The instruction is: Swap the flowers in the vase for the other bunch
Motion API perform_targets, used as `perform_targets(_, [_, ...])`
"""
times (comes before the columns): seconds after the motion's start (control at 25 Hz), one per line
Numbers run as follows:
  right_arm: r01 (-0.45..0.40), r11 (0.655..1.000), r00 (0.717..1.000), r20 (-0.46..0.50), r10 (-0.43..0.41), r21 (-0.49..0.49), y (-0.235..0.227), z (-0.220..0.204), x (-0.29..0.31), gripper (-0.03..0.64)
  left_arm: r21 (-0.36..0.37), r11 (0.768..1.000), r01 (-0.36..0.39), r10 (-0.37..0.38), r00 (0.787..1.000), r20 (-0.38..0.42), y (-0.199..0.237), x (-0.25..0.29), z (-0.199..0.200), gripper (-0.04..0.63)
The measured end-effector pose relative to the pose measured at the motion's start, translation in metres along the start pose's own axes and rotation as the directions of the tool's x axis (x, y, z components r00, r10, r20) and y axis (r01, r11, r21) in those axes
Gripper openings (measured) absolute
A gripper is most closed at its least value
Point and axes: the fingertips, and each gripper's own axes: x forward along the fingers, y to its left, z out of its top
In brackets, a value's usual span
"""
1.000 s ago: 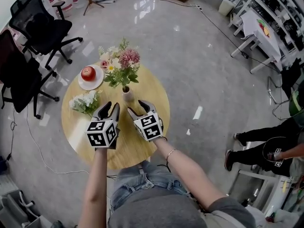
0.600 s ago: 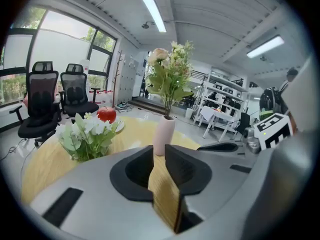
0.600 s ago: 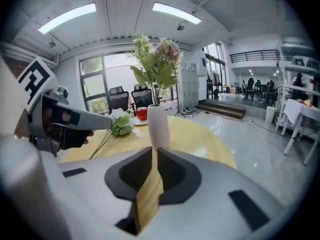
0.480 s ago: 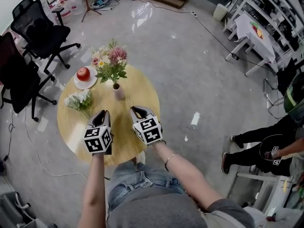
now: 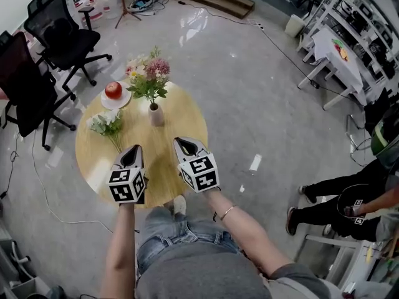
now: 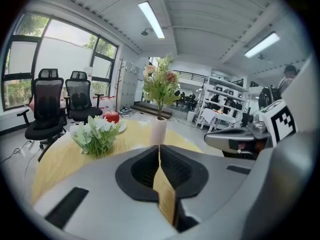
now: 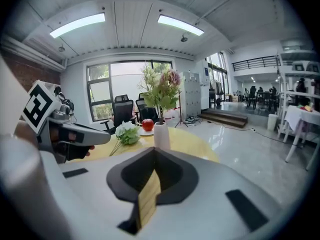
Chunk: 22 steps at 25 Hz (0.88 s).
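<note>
A white vase (image 5: 156, 114) holding a mixed pink and green bunch (image 5: 148, 80) stands upright on the round wooden table (image 5: 187, 120). A white-flowered bunch (image 5: 107, 124) lies to its left. My left gripper (image 5: 133, 149) and right gripper (image 5: 181, 142) hover over the table's near edge, well short of the vase. Both pairs of jaws are closing and stand together with nothing between them. In the left gripper view the vase (image 6: 158, 129) and the white bunch (image 6: 97, 134) lie beyond the left gripper (image 6: 160, 150). In the right gripper view the vase (image 7: 161, 135) stands ahead of the right gripper (image 7: 154, 153).
A red apple (image 5: 113, 90) sits on a white plate at the table's far left. Black office chairs (image 5: 59, 36) stand to the left. A person (image 5: 349, 204) sits at the right, near white desks (image 5: 340, 42). Glossy grey floor surrounds the table.
Both grippers have drawn back from the vase toward the table's near edge. Their jaws, open a second ago, have come together empty.
</note>
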Motion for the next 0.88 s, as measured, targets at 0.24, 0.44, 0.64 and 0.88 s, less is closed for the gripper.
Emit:
perform_targets(0.24, [0.003,1.000,0.999,0.048,-0.002,-0.015,0.001,0.016,-0.019,0.009,-0.001,1.000,-0.008,0.008,0.999,0.037,-0.004,-0.015,0.005,0.025])
perform_targets(0.44, [0.000,0.999,0.997,0.073,0.002,-0.037,0.001,0.031,-0.029,0.009,0.007,1.000,-0.013,0.012,0.998,0.068,-0.013,-0.024,0.019,0.025])
perform_targets(0.64, [0.008,0.999,0.995,0.100,-0.005,-0.038,0.000,0.036,-0.036,0.009,0.014,1.000,-0.019,0.018,0.996,0.082,-0.018,-0.029,0.019,0.025])
perform_targets(0.88, [0.015,0.999,0.994,0.113,-0.010,-0.042,-0.006,0.047,-0.045,0.009,0.018,0.999,-0.030,0.028,0.996,0.089,-0.023,-0.034,0.027,0.025])
